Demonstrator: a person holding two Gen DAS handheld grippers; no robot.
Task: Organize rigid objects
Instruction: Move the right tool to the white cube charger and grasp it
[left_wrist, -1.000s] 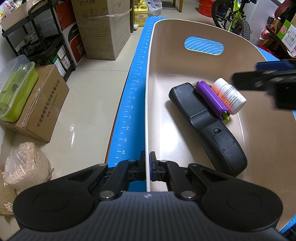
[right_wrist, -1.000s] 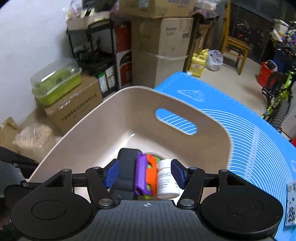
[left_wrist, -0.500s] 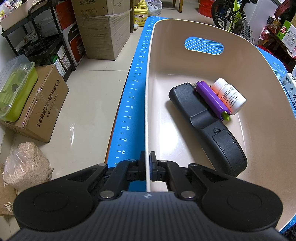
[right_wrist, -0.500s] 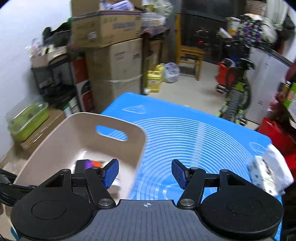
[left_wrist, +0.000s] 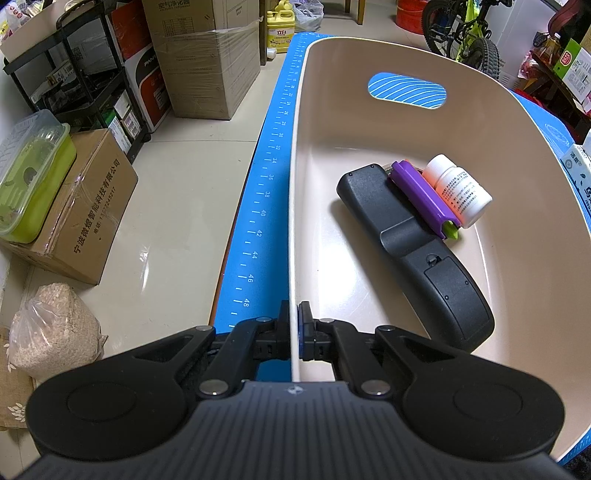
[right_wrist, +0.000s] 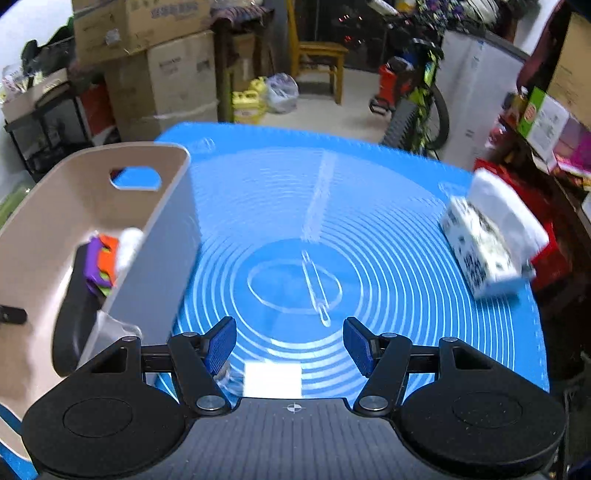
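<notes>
Near the mat's (right_wrist: 369, 229) right edge lies a box (right_wrist: 484, 254), light and stiff, best gripped across its narrow sides; the right gripper (right_wrist: 291, 345) is spread empty, the left gripper (left_wrist: 294, 334) is clamped on the bin's rim (left_wrist: 295, 206).

The mat (right_wrist: 369, 229) lay open from center to twelve o'clock. The bin (right_wrist: 162, 236) walled off nine o'clock, and a tissue pack (right_wrist: 484, 251) stood at three. A small white thing (right_wrist: 272, 380) lay at six, between the open right gripper (right_wrist: 290, 345) fingers.
</notes>
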